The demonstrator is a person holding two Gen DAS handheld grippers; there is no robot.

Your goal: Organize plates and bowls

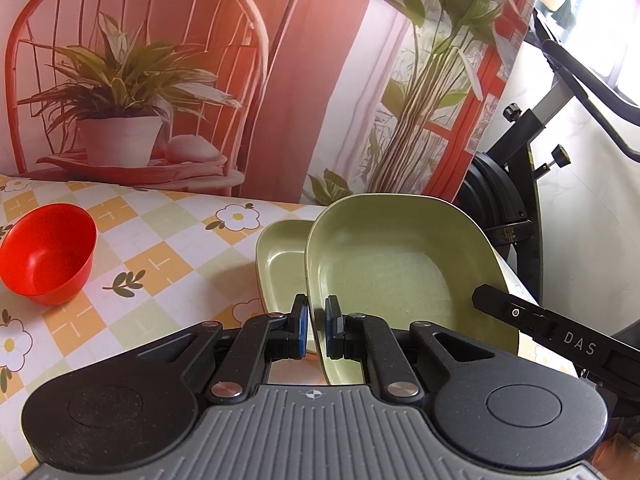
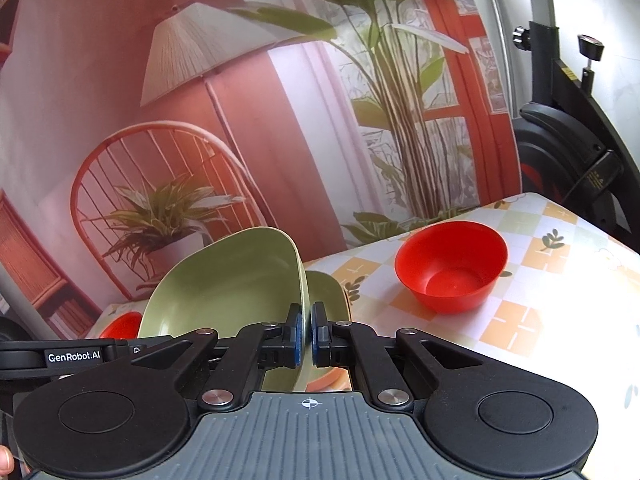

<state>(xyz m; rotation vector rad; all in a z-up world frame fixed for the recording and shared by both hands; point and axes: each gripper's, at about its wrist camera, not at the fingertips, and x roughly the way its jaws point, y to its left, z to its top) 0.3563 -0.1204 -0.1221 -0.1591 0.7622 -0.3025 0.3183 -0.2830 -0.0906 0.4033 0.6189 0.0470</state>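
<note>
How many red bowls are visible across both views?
2. One round red plastic bowl sits open on the checked tablecloth right of the lifted green plate; another red bowl peeks out behind that plate. Others may be hidden.

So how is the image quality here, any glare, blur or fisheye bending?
Left wrist view: blown-out glare at the window upper right, table edge bowed, held plate sharp. Right wrist view: even light, a reddish cast on the backdrop, strong bending at the edges, bowl sharp.

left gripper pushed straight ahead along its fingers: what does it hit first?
The left gripper is already shut on the rim of the raised green plate. Beyond that lies the second green plate on the table; depth unclear.
</note>
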